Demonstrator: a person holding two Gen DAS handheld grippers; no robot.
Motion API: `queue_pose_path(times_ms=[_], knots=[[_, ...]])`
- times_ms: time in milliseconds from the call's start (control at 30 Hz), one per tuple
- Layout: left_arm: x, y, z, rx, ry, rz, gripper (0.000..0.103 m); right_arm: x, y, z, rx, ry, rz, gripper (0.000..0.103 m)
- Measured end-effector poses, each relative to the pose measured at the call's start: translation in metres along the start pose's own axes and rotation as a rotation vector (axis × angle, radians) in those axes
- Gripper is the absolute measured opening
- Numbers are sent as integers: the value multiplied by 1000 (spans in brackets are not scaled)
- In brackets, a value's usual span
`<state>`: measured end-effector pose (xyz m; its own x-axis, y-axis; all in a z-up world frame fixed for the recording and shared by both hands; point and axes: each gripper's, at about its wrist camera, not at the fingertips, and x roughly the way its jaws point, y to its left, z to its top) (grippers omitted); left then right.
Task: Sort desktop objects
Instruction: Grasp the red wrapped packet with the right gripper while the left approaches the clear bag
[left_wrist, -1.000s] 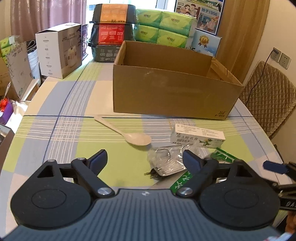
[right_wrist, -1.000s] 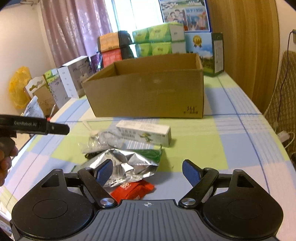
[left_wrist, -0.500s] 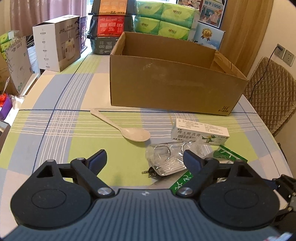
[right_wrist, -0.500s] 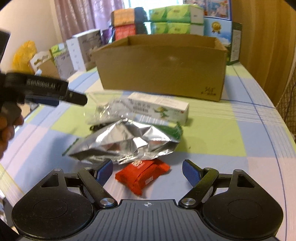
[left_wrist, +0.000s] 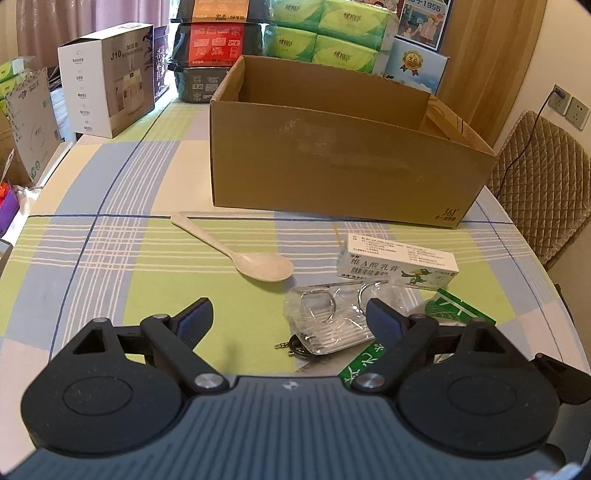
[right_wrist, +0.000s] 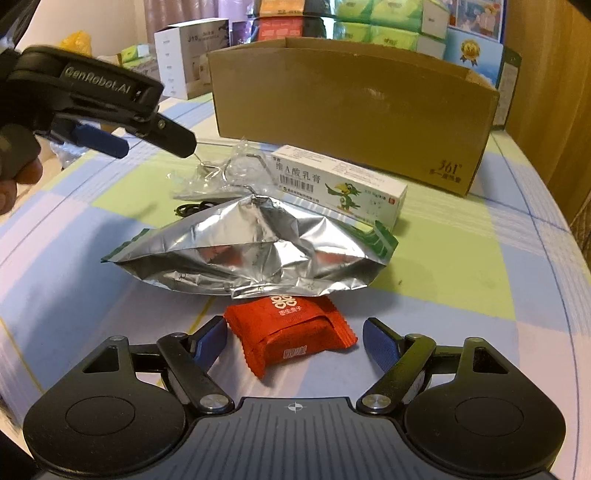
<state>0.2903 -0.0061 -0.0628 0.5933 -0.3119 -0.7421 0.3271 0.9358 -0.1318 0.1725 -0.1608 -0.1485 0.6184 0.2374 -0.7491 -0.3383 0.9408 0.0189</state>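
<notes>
My right gripper (right_wrist: 294, 341) is open low over the table, its fingers on either side of a red snack packet (right_wrist: 291, 334). Just beyond lie a crumpled silver foil bag (right_wrist: 251, 251) and a white ointment box (right_wrist: 340, 186). My left gripper (left_wrist: 291, 319) is open and holds nothing. A clear plastic bag with metal hooks (left_wrist: 332, 314) lies partly between its fingers, and a pale spoon (left_wrist: 236, 251) further ahead. The ointment box (left_wrist: 399, 264) sits to the right. An open cardboard box (left_wrist: 343, 162) stands behind everything. The left gripper (right_wrist: 122, 122) also shows in the right wrist view.
Stacked tissue packs (left_wrist: 332, 33), dark cartons (left_wrist: 210, 48) and a white appliance box (left_wrist: 107, 77) line the table's far edge. A padded chair (left_wrist: 539, 184) stands off the right side. A green packet (left_wrist: 454, 310) lies near my left gripper's right finger. A hand (right_wrist: 14, 177) holds the left gripper.
My right gripper has moved forward and down until the red packet sits between its fingers. The left gripper has edged forward toward the plastic bag.
</notes>
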Motion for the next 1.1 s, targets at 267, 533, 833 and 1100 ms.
queue_pose_path(times_ms=[267, 533, 833, 1100], knots=[[2, -2, -1, 4, 6, -5, 87, -2, -2, 4, -5, -3, -4, 59], [5, -7, -1, 17, 15, -5, 87, -11, 1, 3, 3, 2, -15, 38], [7, -11, 0, 24, 18, -9, 87, -18, -22, 3, 105, -15, -157, 37], [9, -16, -1, 38, 22, -9, 87, -37, -36, 12, 180, -100, -201, 37]])
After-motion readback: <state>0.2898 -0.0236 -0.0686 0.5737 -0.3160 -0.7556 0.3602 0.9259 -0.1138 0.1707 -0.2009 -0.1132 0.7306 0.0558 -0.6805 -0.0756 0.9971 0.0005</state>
